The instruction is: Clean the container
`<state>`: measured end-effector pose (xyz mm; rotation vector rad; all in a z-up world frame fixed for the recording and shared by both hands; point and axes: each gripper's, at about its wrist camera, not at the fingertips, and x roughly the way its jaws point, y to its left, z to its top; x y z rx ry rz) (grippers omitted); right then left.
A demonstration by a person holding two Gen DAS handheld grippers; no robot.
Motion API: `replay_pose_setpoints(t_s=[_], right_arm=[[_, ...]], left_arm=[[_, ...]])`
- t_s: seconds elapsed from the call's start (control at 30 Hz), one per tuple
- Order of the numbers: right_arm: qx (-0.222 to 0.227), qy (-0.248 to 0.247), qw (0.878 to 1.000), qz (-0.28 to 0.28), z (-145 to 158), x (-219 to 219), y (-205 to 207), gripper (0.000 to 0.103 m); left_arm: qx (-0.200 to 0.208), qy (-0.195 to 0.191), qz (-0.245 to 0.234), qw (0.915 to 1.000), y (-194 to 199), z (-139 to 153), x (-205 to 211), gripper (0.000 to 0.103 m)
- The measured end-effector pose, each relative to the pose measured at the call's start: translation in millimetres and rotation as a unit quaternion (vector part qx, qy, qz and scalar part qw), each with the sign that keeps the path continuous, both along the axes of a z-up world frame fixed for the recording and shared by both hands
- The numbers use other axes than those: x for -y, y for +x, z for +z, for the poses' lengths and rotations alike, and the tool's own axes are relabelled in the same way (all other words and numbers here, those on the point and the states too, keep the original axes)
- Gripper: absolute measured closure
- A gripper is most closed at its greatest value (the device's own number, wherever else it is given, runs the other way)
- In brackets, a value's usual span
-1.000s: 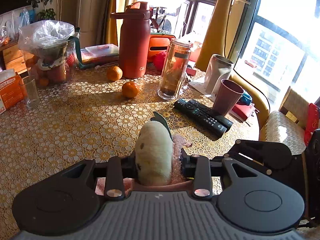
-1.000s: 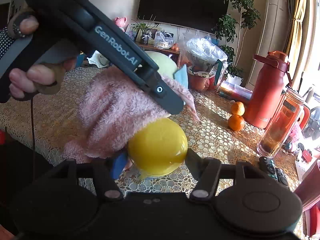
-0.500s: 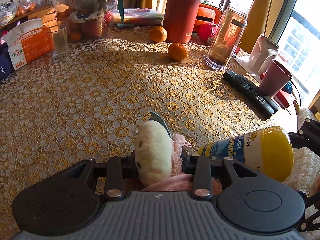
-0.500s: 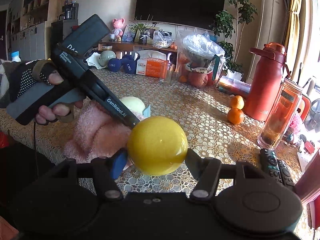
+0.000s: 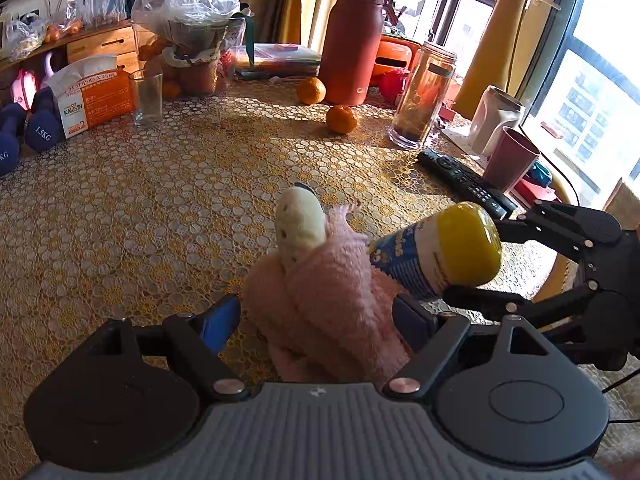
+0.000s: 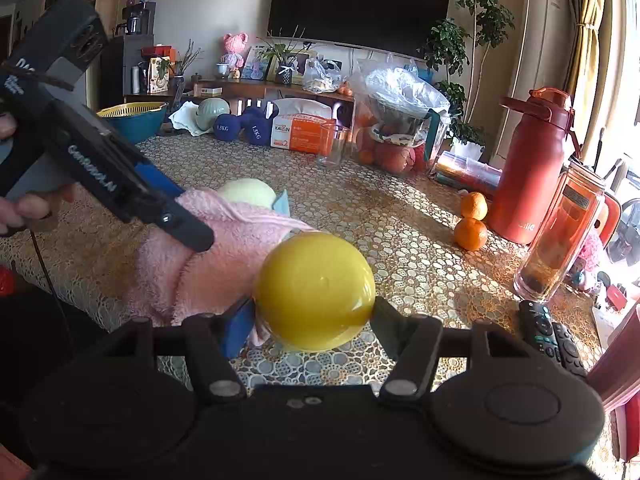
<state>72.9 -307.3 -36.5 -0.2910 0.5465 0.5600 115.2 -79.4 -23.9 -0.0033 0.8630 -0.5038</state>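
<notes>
The worktop (image 5: 160, 200), covered in a gold lace-patterned cloth, carries a red flask (image 5: 350, 40), a glass tumbler (image 5: 147, 98) and two oranges at its far side. Above its near edge, a pink fluffy cloth (image 5: 320, 300) lies between the spread fingers of the left tool (image 5: 316, 318), draped against the container. The right tool (image 6: 314, 314) pinches the yellow-bottomed container (image 6: 316, 290), held on its side with its base toward the right camera.

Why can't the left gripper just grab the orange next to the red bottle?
Probably not yet: the left gripper has a pink towel between its fingers, and the orange sits far across the table, though nothing blocks the way.
</notes>
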Motion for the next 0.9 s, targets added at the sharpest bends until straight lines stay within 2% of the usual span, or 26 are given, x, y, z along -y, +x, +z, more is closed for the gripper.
replay_pose_setpoints(t_s=[0.03, 0.13, 0.37, 0.43, 0.47, 0.53, 0.63, 0.7, 0.8, 0.9], right_arm=[[0.0, -0.001, 1.0, 0.0, 0.1, 0.0, 0.5, 0.041], [0.0, -0.001, 1.0, 0.0, 0.4, -0.3, 0.7, 0.041], [-0.004, 0.0, 1.0, -0.003, 0.6, 0.7, 1.9, 0.041], [-0.004, -0.001, 1.0, -0.004, 0.6, 0.7, 1.8, 0.041], [-0.005, -0.001, 1.0, -0.004, 0.6, 0.9, 1.8, 0.041], [-0.004, -0.001, 1.0, -0.004, 0.7, 0.7, 1.8, 0.041], [-0.006, 0.004, 1.0, -0.006, 0.1, 2.3, 2.1, 0.041], [-0.008, 0.007, 1.0, -0.008, 0.1, 3.6, 3.0, 0.041], [-0.007, 0.008, 1.0, -0.008, -0.4, 3.6, 2.4, 0.041], [-0.004, 0.003, 1.0, -0.006, -0.5, 2.2, 0.4, 0.041]], left_arm=[[-0.001, 0.002, -0.008, 1.0, -5.9, -2.1, 3.3, 0.02], [0.018, 0.044, -0.037, 0.9982, -23.4, -13.2, 23.2, 0.02], [0.078, 0.148, -0.08, 0.9827, -35.8, -47.2, 65.0, 0.02], [0.091, 0.156, -0.076, 0.9806, -35.2, -50.7, 68.9, 0.022], [0.095, 0.152, -0.073, 0.9812, -34.0, -50.6, 68.9, 0.026], [0.091, 0.145, -0.06, 0.9834, -30.7, -48.8, 67.6, 0.049], [0.08, 0.128, -0.039, 0.9877, -26.7, -43.3, 60.9, 0.07], [0.064, 0.107, -0.021, 0.992, -23.8, -35.7, 54.8, 0.079], [0.052, 0.055, 0.004, 0.9971, -18.9, -17.5, 41.1, 0.088], [0.048, -0.005, 0.016, 0.9987, -12.6, 6.4, 28.4, 0.091]])
